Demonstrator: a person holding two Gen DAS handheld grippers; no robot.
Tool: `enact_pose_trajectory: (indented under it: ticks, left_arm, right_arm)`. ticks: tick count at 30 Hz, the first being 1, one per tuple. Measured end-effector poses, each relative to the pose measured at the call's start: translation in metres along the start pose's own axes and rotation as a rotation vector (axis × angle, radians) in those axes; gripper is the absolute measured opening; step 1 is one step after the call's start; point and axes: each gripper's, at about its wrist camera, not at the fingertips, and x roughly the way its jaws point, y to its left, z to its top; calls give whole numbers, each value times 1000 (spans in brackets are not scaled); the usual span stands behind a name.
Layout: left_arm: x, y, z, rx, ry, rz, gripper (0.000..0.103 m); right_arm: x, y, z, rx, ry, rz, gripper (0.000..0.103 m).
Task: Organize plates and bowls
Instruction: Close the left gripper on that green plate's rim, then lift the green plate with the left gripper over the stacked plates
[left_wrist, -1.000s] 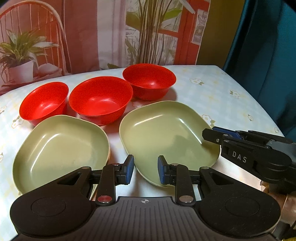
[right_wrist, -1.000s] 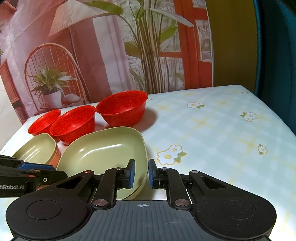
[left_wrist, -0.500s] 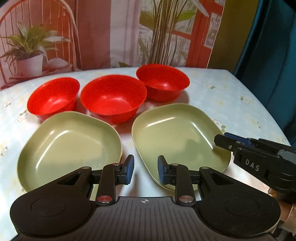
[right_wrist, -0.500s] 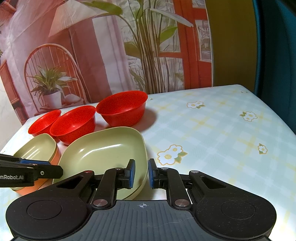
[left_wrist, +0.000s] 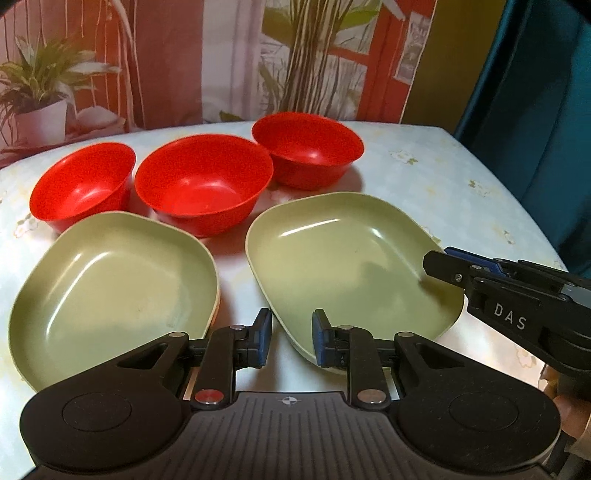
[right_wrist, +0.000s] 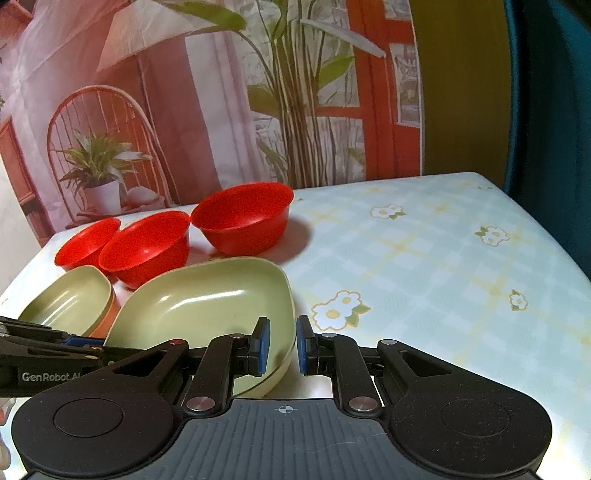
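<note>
Table under a pale checked cloth with daisy print. Three red bowls stand in a row toward the far edge: left bowl, middle bowl, right bowl, the middle one nearly touching its neighbours. In front of them, toward the near edge, two green plates lie side by side and apart: left plate, which rests on something orange visible beneath it in the right wrist view, and right plate. Left gripper hangs over the strip of cloth between the two plates, jaws having just narrowed a little, a gap between the pads with nothing in it. Right gripper sits at the right plate's near right rim, pads close on either side of the rim; appears clamped on it, though actual contact is hard to confirm. Painted backdrop behind the far edge.
</note>
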Motion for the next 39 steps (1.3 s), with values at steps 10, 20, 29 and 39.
enact_pose_trajectory:
  ticks: [10,20,29,39]
  left_arm:
    - [-23,-5,1,24,-55,-21,25]
    - [-51,7,3,-10,-126,-47,25]
    - [-78,31,-6,-41,-174,-50,25]
    - [-99,73,-18,-99,-188,-7,25]
  right_arm:
    - [-21,0,8,7,-29,-6,15]
    - [-46,11,21,14,-48,23,15]
    - [-64,42,28,-27,-55,55,15]
    - [-65,95,24,-119,-15,120,15]
